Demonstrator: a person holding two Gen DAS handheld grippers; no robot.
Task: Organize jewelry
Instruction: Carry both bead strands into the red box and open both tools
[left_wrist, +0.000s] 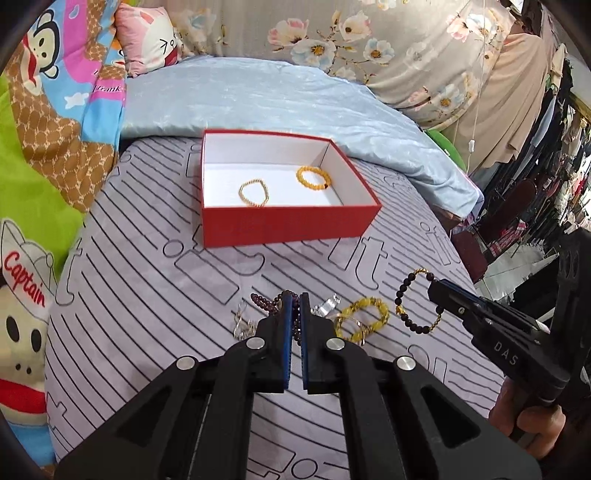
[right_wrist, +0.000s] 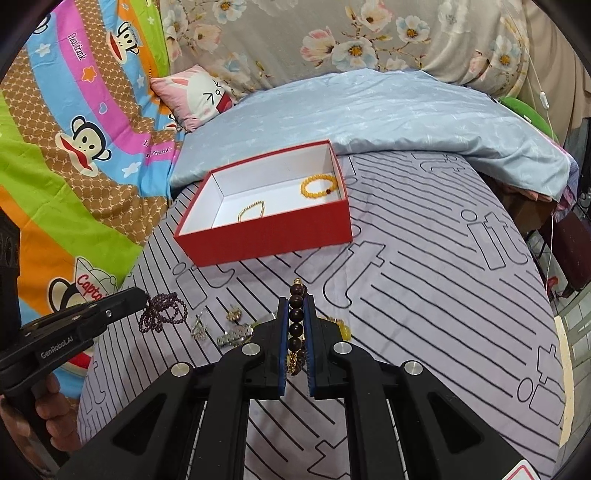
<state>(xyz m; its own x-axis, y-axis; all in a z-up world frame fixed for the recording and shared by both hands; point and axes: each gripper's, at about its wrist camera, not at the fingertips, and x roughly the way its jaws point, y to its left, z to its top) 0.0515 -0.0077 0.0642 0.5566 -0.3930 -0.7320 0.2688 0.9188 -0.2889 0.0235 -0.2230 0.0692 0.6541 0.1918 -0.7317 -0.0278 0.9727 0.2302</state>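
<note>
Your left wrist camera rides above the left gripper and looks forward and steeply down along its fingers onto the striped bedsheet, with the red box straight ahead, farther off. Your right wrist camera sits the same way behind the right gripper, from a spot to the right, so the red box lies ahead and slightly left. Both views share the box, the sheet and the blue quilt beyond. Each camera catches the other gripper at its near edge.
</note>
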